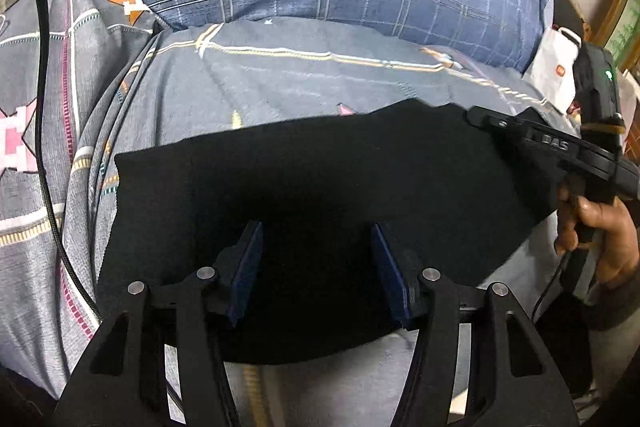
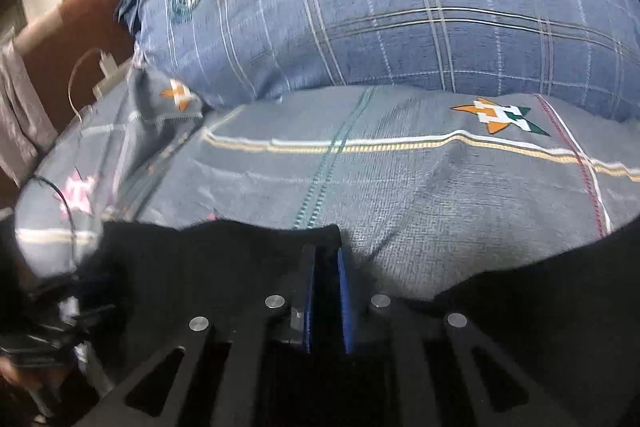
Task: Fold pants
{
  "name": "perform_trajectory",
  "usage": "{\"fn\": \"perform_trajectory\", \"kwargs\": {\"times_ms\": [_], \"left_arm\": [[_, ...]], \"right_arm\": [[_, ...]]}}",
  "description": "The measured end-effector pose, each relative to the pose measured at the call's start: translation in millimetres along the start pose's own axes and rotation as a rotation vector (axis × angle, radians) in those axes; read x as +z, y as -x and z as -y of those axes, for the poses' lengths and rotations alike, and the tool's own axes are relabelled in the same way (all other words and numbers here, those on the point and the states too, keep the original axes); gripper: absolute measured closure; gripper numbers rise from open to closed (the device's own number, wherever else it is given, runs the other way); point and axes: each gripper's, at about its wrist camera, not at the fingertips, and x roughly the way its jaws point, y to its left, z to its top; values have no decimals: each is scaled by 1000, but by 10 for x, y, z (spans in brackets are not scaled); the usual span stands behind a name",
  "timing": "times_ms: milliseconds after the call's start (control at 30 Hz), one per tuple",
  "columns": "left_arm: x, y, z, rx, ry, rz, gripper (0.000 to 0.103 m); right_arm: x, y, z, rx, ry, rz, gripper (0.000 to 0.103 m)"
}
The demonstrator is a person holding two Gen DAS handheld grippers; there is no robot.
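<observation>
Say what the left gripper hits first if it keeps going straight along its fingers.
Most likely the black pants. The left gripper has its jaws apart with nothing between them, pointing down over the dark cloth spread on the grey bedsheet. How far above the cloth it sits is unclear.

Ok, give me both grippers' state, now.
Left gripper: open, over the black pants, gripping nothing.
Right gripper: nearly shut; a pinched pants edge cannot be told.

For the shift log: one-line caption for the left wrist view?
Left gripper open above black pants on the patterned bedsheet; right gripper at their far corner.
</observation>
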Motion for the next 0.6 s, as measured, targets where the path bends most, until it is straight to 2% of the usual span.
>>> {"fn": "perform_trajectory", "kwargs": {"times_ms": [67, 133, 200, 300, 467, 600], "left_arm": [[61, 74, 67, -20, -6, 27, 48], [133, 140, 196, -44, -32, 62, 47], [205, 126, 336, -80, -50, 72, 32], [338, -37, 545, -159, -47, 49, 31], [463, -292, 818, -202, -40, 6, 31], [465, -350, 910, -193, -52, -14, 31]], "right_arm": [[-44, 250, 86, -7, -70, 51, 82], [-164, 561, 246, -46, -127, 111, 78], [-309, 852, 481, -142, -184, 146, 72], [-542, 1182, 979, -244, -321, 176, 71], [-737, 1325, 1645, -285, -535, 201, 71], [-652, 1235, 1925, -276, -571, 224, 71]]}}
